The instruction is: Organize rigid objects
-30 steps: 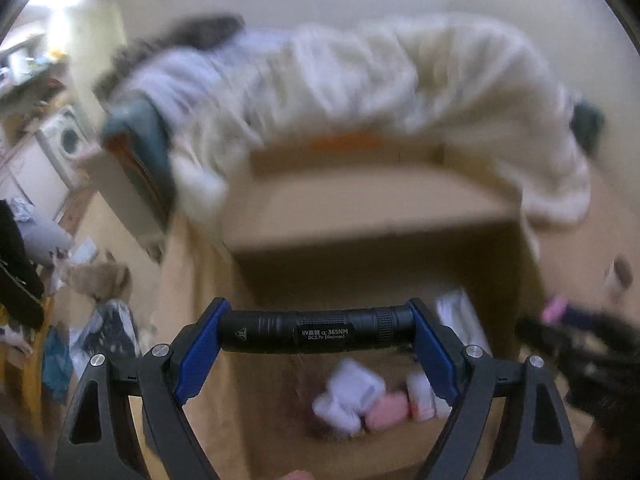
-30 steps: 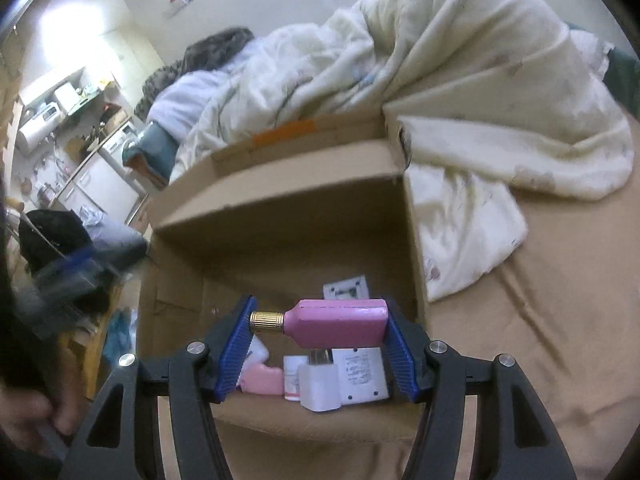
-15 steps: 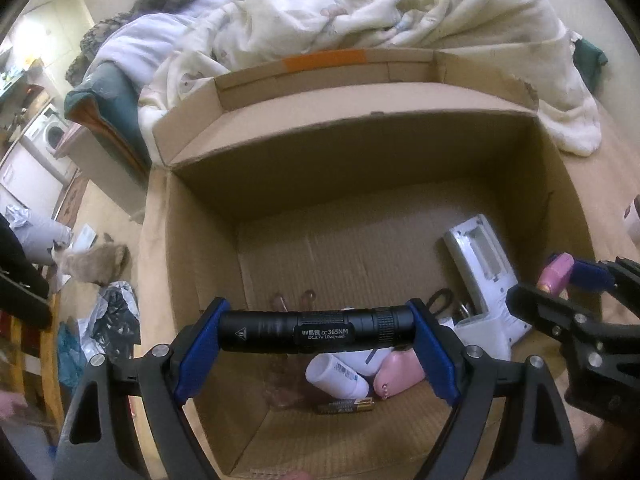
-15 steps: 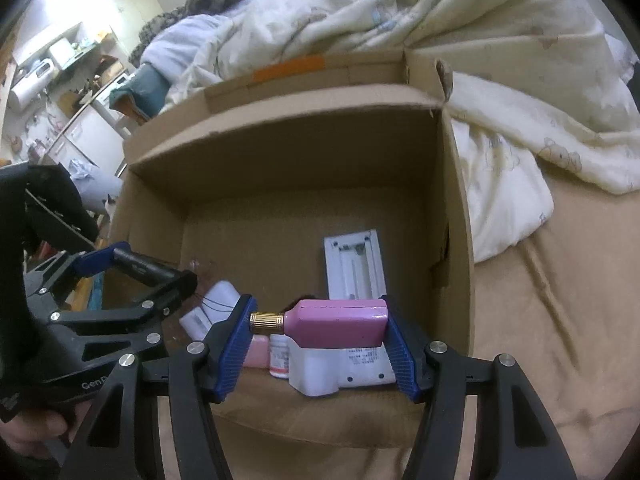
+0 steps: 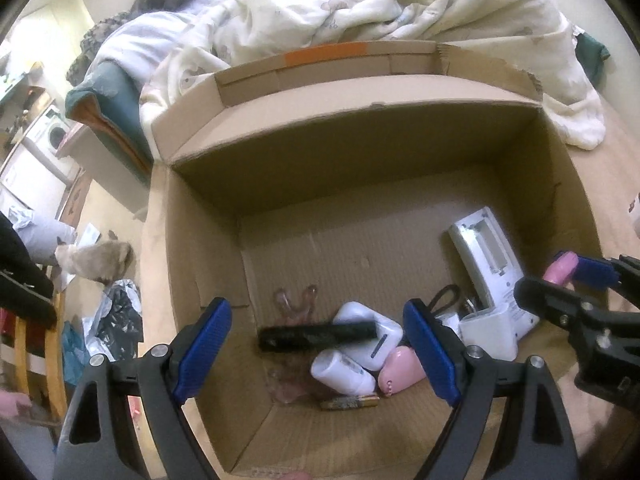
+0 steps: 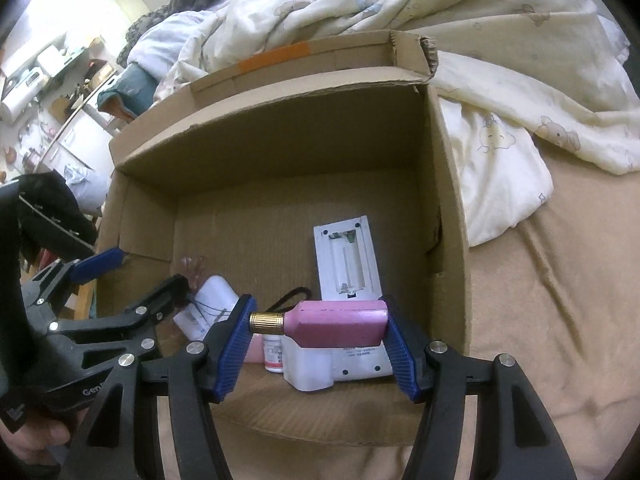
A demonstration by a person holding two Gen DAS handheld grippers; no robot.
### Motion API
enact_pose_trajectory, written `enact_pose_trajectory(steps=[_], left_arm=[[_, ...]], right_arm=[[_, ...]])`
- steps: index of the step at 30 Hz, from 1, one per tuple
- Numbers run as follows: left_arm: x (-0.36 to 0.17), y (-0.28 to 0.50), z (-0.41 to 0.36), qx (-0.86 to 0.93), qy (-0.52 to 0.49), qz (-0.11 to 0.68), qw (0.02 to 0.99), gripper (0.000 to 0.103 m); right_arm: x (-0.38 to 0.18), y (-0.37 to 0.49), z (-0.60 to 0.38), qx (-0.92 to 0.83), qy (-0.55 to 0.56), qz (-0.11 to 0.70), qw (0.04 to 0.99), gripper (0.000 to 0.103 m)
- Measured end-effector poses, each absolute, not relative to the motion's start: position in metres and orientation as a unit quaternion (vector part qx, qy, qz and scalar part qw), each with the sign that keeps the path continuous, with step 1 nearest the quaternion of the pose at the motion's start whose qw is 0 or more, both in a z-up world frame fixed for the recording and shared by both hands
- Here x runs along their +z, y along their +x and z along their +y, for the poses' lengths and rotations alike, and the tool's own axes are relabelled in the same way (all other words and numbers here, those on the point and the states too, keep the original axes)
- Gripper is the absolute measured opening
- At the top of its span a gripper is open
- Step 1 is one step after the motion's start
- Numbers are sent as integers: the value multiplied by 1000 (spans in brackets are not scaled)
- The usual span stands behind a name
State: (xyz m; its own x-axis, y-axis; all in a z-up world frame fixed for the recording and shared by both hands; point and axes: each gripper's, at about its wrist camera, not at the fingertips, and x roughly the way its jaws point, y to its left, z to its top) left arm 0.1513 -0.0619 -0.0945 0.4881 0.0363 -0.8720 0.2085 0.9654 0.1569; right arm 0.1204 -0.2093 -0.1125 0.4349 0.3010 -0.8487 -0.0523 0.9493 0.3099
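Two grippers over one open cardboard box, set on a bed with a cream duvet bunched across the top of the frame.

In the left wrist view, left gripper spread wide at lower centre, blue pads well apart and clamping nothing. Just beyond that gap, black flashlight, slightly blurred, lying crosswise in the box and resting partly on a white case, close to a white bottle and a pink case. Likely spread that wide so that the flashlight sits free in the pile at the near end.

In the right wrist view, right gripper clamped end to end on a pink bottle, gold cap against the left pad, flat base against the right pad. Held level and crosswise over the near rim, presumably so as to land flat among the rest; not yet inside.

Shows, higher in that frame, the white device full on, with an open compartment in its back. Hides the flashlight, though, behind the left gripper's fingers at the left edge.

Gives, in the left wrist view alone, the whole box floor: flashlight, a battery by the bottom wall, bare cardboard across the middle. Catches only the bottle's pink end there, at the right edge.
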Motion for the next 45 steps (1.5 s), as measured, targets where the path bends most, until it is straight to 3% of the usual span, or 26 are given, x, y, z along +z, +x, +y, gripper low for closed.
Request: enact_pose_trajectory(steps=[3, 5, 8, 9, 10, 28, 37, 45], left_arm=[[-90, 150, -62, -58, 116, 497, 858, 100], [-86, 149, -62, -58, 116, 492, 861, 102], [-79, 146, -60, -62, 104, 486, 865, 102], [-75, 145, -59, -67, 97, 484, 867, 102], [-72, 144, -58, -73, 94, 482, 868, 102], [25, 61, -14, -60, 48, 394, 916, 102], [36, 13, 8, -45, 33, 360, 931, 102], [19, -1, 12, -19, 37, 337, 940, 102]], right_arm=[[-107, 119, -211, 110, 123, 510, 844, 65], [-102, 118, -212, 114, 127, 499, 850, 65], [-95, 117, -214, 122, 138, 485, 855, 86], [-93, 117, -215, 124, 143, 480, 857, 100], [-91, 116, -215, 126, 146, 473, 859, 103], [2, 35, -243, 94, 187, 376, 903, 103], [18, -14, -223, 107, 129, 342, 925, 103], [-4, -31, -217, 99, 125, 310, 937, 103]])
